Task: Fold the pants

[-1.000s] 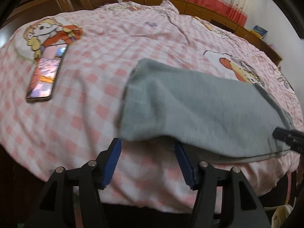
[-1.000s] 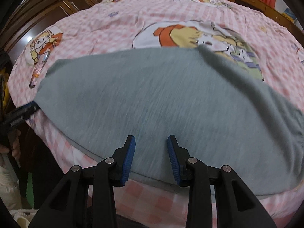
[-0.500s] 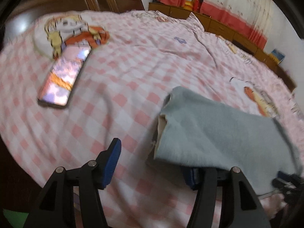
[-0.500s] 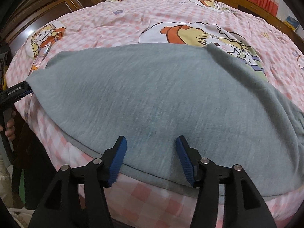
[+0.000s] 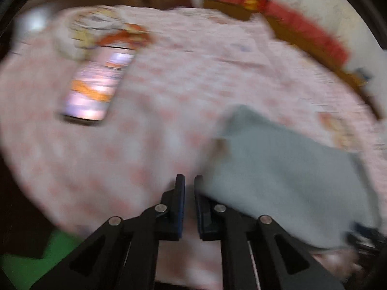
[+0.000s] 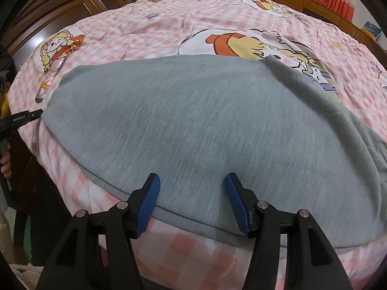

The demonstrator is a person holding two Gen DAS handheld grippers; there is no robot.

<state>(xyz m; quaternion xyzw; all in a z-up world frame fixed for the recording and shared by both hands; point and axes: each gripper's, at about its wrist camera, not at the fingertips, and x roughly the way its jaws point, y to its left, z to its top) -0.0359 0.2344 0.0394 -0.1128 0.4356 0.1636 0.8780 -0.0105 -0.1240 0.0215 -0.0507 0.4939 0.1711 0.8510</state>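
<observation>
Since the earlier frames, left gripper (image 5: pixel 189 181) has snapped nearly shut at the near left corner of the pants (image 6: pixel 193 130); blur hides whether cloth is pinched. Right gripper (image 6: pixel 192 181) has spread its jaws and hangs half open, straddling the near hem at lower centre without pressing it. Grey pants lie flat across the middle of the pink checked bed (image 6: pixel 193 24), apparently already doubled leg on leg; the crosswise folds seem still to come. Phone (image 5: pixel 96 84) rests at upper left, well apart from the cloth.
</observation>
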